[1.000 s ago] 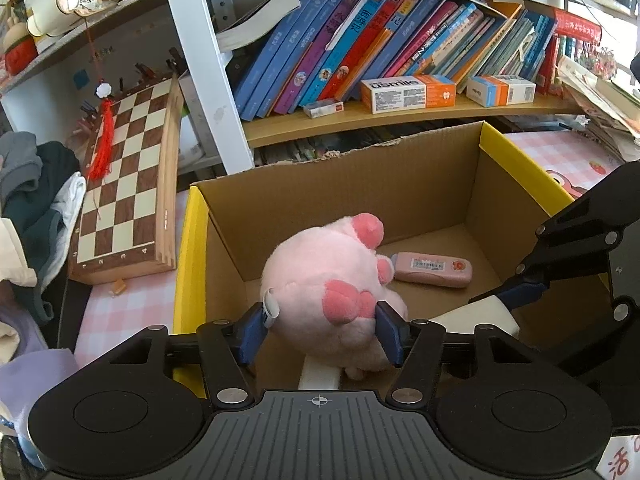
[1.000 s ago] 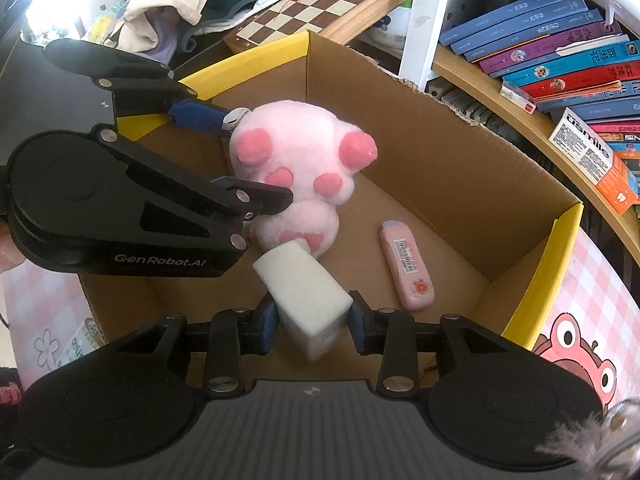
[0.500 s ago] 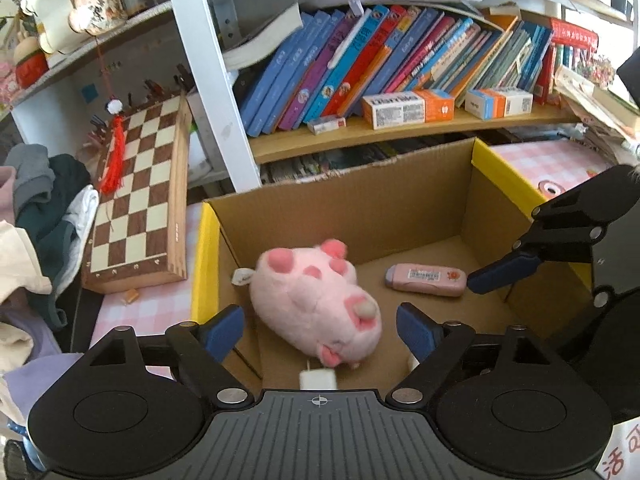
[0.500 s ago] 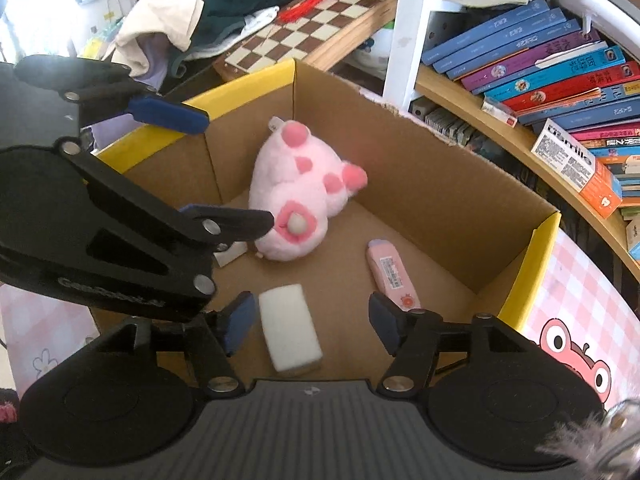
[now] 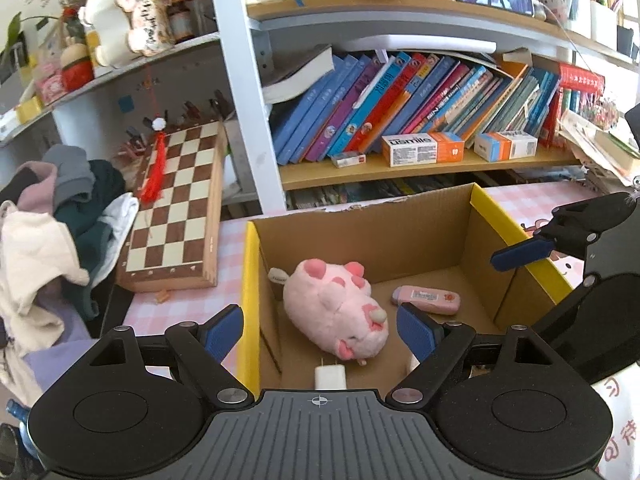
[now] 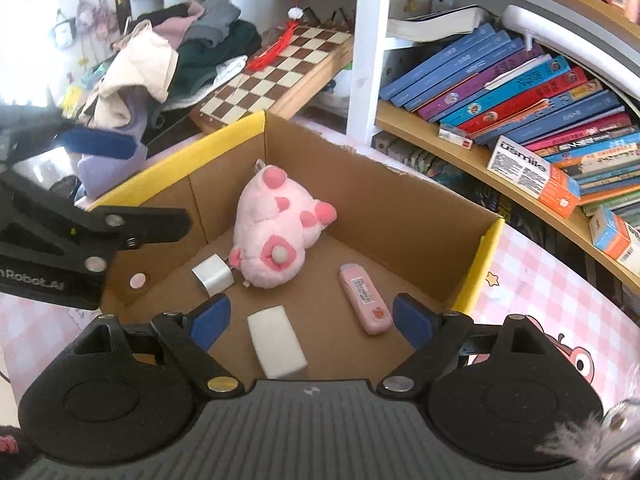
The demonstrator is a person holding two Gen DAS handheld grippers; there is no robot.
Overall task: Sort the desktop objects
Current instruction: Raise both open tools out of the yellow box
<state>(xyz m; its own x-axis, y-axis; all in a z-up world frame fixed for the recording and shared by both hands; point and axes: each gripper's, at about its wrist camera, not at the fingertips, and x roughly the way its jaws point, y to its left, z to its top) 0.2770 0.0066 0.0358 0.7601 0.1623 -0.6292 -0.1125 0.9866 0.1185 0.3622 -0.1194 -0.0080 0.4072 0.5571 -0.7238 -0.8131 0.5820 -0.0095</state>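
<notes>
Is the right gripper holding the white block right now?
No, the right gripper is open, and the white block lies loose on the box floor.

This is a lived-in room of a home, a study corner or child's bedroom. A wooden bookshelf with white uprights (image 5: pixel 240 92) holds a leaning row of colourful paperback books (image 5: pixel 400 100), small orange-and-white cartons (image 5: pixel 422 149) and, higher up, a cream plush toy (image 5: pixel 120 12) among trinkets. A folding brown-and-cream wooden chessboard (image 5: pixel 176 208) with a red tassel (image 5: pixel 154 176) leans beside a heap of loose clothes (image 5: pixel 52 216). The counter wears a pink checked cloth with cartoon prints (image 6: pixel 532 280), and an open cardboard box with yellow rims (image 6: pixel 400 208) stands on it.
</notes>
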